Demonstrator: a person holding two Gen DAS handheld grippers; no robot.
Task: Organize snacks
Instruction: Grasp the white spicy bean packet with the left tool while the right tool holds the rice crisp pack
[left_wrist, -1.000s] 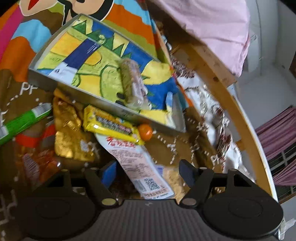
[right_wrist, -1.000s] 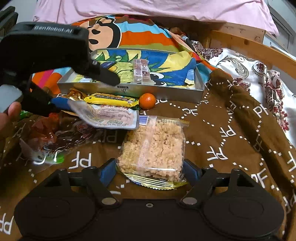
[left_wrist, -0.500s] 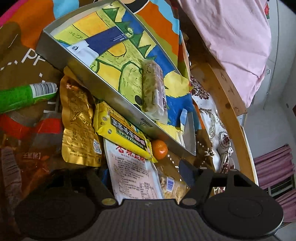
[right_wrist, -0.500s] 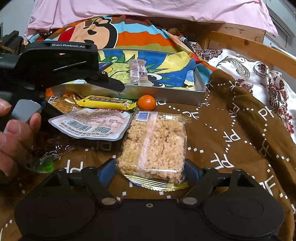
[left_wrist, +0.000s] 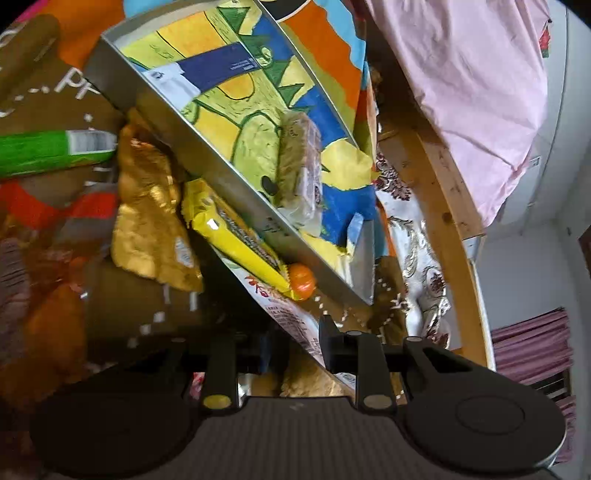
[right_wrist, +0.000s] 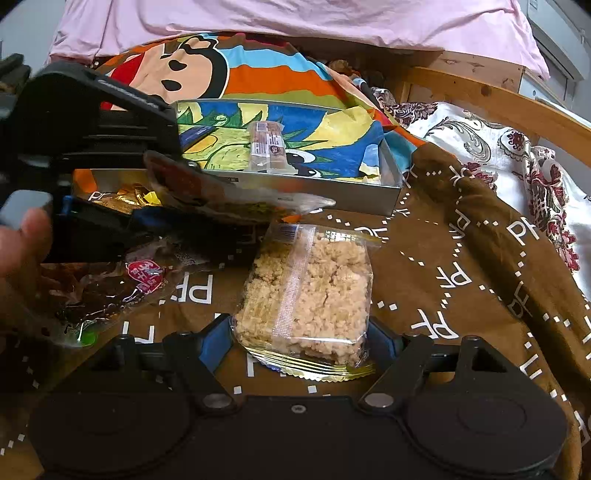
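Though tilted, pouch (right_wrist: 240, 195) lengthwise along tray (right_wrist: 362, 195)

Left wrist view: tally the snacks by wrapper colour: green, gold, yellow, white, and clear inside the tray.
Green packet: 1
Gold packet: 1
Yellow packet: 1
White packet: 1
Clear-wrapped bar in tray: 1
Total: 5
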